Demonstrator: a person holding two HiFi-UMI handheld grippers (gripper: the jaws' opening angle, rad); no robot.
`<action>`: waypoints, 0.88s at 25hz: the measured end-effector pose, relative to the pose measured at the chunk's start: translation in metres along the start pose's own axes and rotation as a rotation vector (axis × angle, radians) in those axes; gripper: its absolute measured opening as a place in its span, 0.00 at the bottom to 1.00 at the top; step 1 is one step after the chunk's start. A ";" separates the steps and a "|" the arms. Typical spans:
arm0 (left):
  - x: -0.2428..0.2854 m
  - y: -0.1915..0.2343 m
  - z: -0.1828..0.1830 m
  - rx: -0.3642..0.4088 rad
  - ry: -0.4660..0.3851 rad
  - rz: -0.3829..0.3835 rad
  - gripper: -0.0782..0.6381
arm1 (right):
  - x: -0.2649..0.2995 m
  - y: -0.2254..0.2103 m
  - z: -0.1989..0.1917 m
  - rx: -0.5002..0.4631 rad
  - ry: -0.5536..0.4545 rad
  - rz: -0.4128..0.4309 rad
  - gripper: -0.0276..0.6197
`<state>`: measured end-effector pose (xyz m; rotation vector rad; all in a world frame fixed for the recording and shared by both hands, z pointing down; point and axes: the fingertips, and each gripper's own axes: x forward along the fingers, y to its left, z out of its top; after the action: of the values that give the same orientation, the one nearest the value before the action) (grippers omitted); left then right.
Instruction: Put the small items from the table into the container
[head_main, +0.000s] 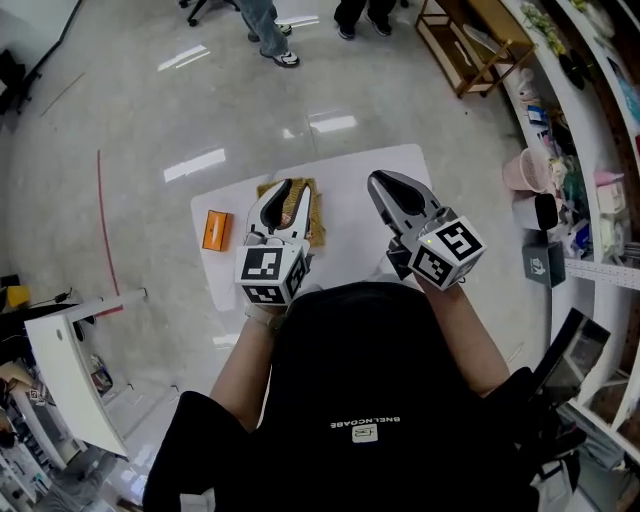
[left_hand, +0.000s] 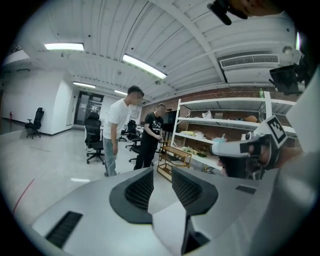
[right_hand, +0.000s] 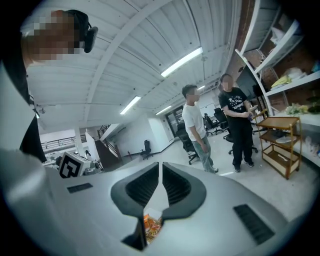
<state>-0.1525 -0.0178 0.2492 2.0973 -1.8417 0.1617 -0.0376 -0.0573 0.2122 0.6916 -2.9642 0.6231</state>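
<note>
Glossy floor, with a small white bench (head_main: 370, 170) below me. In the head view, the orange item (head_main: 216, 230) lies at the bench's left edge and the tan container (head_main: 318, 212) sits near its far edge. The left claw (head_main: 288, 190) and right claw (head_main: 380, 185) hang above, I'd guess held clear between picks.

In the left gripper view, the left claw is released, its pads apart with nothing between them.

In the right gripper view, the right claw is clenched to a slit and empty, aimed at the room rather than the bench.

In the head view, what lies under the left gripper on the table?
A tan container sits on the white table, showing around the left gripper. The gripper covers most of it, so whatever is inside cannot be seen.
</note>
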 end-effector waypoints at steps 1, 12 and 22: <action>0.000 -0.007 0.008 0.009 -0.013 -0.014 0.26 | -0.003 -0.001 0.004 0.000 -0.011 -0.003 0.06; 0.002 -0.090 0.055 0.079 -0.063 -0.175 0.26 | -0.048 0.001 0.046 -0.030 -0.137 -0.027 0.06; 0.023 -0.151 0.077 0.145 -0.090 -0.324 0.26 | -0.094 -0.016 0.055 -0.092 -0.172 -0.075 0.06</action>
<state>-0.0118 -0.0502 0.1575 2.5070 -1.5489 0.1243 0.0573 -0.0527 0.1564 0.8856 -3.0802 0.4401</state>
